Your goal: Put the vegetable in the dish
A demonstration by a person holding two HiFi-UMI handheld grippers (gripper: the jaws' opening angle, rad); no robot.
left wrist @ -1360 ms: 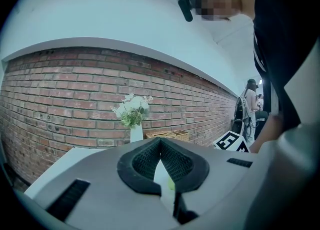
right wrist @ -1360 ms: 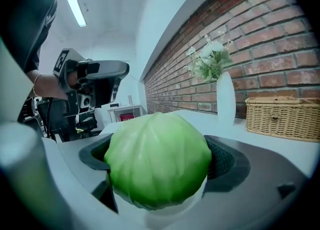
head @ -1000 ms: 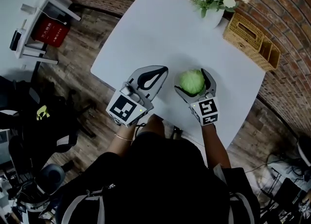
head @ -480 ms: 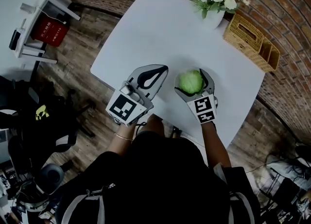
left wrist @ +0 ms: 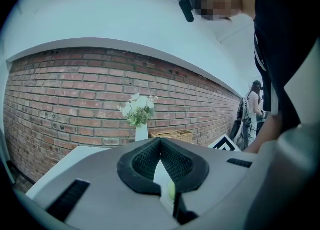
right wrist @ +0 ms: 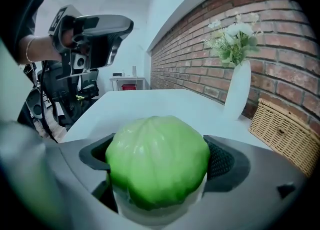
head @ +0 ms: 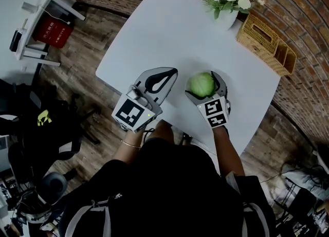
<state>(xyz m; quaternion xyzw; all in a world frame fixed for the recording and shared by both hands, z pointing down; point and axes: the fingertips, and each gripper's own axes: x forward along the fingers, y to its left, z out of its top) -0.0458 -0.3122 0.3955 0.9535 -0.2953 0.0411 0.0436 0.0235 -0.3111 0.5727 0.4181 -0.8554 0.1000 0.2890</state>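
Since the earlier frame the right hand-held gripper [head: 205, 79] has shifted only slightly, the cabbage [head: 201, 85] with it, over the white tabletop [head: 169, 30]. Its jaws clasp the round, glossy green head at the widest part. It looks smooth, light, perhaps slippery, so a firm middle hold seems right. The left hand-held gripper [left wrist: 160, 144] is closed on nothing. No dish is visible

The head view looks steeply down from above onto the white rectangular bench [head: 169, 30]. The left gripper view faces level toward the red brick wall [left wrist: 60, 104]. The right gripper view sits close behind its fingers [right wrist: 222, 161] (wide-angle), looking along the bench. All three share the white flower vase [head: 226, 19] and woven wicker basket [head: 259, 35].
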